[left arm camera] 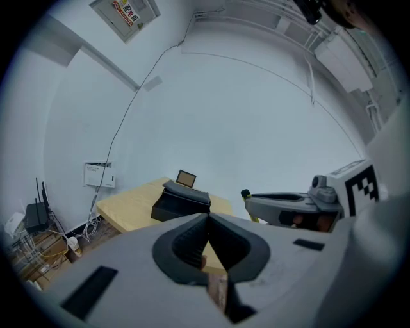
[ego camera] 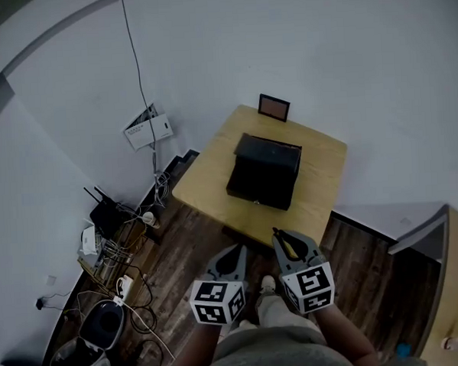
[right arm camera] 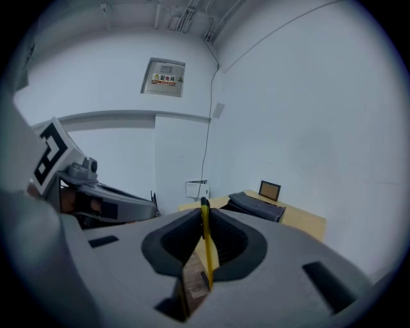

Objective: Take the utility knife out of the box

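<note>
The right gripper (right arm camera: pixel 205 210) has its jaws clamped on the utility knife (right arm camera: pixel 206 246), a thin yellow body that stands on edge between the dark pads, with its black end poking out past the jaw tips. The knife's long axis runs along the line the gripper points, away from the person and a little downward toward the table (ego camera: pixel 321 193). Just to its left, the left gripper (left arm camera: pixel 208 219) has its jaws together with nothing between them; the two tools sit side by side, close in front of the person's body, at about the near edge of the table in the head view. So the knife is already clear of the black box (ego camera: pixel 264 171), which rests in the middle of the light wooden tabletop with its lid apparently down, well apart from both grippers and farther out, slightly to the left of the right gripper's line. A small framed picture (ego camera: pixel 274 106) stands at the far edge of the table, beyond the box. By my reading the removal itself is done, and any next move falls to the right hand: the bare tabletop on the near side of the box lies straight ahead of and below the knife's tip, and the left gripper has nothing to do.
</note>
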`<action>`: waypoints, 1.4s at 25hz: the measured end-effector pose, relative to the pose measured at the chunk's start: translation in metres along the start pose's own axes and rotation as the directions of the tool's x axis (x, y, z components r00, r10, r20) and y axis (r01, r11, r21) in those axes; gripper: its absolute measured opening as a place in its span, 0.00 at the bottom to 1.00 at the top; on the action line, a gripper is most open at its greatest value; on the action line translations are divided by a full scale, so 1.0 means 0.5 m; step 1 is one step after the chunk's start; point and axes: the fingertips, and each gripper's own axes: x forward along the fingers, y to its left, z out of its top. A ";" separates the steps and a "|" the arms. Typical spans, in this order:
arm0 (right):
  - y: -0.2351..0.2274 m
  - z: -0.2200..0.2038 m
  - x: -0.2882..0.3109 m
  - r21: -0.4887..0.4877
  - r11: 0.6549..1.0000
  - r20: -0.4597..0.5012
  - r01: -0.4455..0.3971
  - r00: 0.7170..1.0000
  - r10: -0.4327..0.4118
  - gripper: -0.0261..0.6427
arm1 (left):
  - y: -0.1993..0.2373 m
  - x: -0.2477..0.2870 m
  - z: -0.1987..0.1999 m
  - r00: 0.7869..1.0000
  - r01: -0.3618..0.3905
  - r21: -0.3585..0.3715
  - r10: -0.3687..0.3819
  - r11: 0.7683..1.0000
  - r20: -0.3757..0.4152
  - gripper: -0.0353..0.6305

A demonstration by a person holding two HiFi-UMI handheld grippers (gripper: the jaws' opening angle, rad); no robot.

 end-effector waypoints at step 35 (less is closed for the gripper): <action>0.106 0.019 -0.172 0.062 0.998 0.139 -0.008 0.990 -0.001 0.09 | -0.046 -0.176 -0.068 0.998 -0.025 -0.009 0.026 1.000 0.053 0.06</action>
